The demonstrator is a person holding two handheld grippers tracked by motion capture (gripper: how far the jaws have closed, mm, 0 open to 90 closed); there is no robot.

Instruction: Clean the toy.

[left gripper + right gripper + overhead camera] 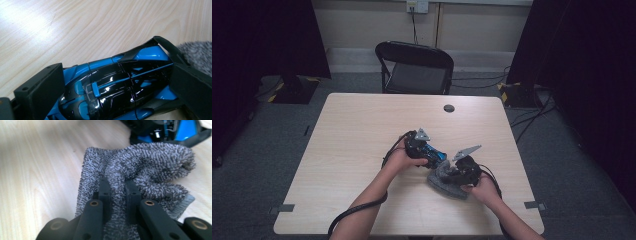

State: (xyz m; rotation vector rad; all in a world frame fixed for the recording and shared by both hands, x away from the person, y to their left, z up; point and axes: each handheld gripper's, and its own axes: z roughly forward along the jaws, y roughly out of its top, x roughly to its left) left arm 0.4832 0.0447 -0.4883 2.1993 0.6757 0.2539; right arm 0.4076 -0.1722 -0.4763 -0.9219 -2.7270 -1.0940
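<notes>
- Grey towel (447, 184) lies near the table's (352, 130) front edge, right of centre; right gripper (117, 186) is pinched on a fold of it.
- Blue-and-black toy car (112, 87) sits just behind, touching the towel; left gripper (112, 85) is clamped on its sides.

A light wooden table (362, 130) carries the work, and everything clusters at its near right part. The left gripper (418, 145) lies over a blue and black toy car (435, 154), its grey plate on top. Just right of the car and nearer the person, the right gripper (460, 172) rests on a grey cloth (443, 184) — cloth and car touching. Beyond the table's far edge stands a black folding chair (415, 67); a small dark disc (449, 108) sits near that far edge.
</notes>
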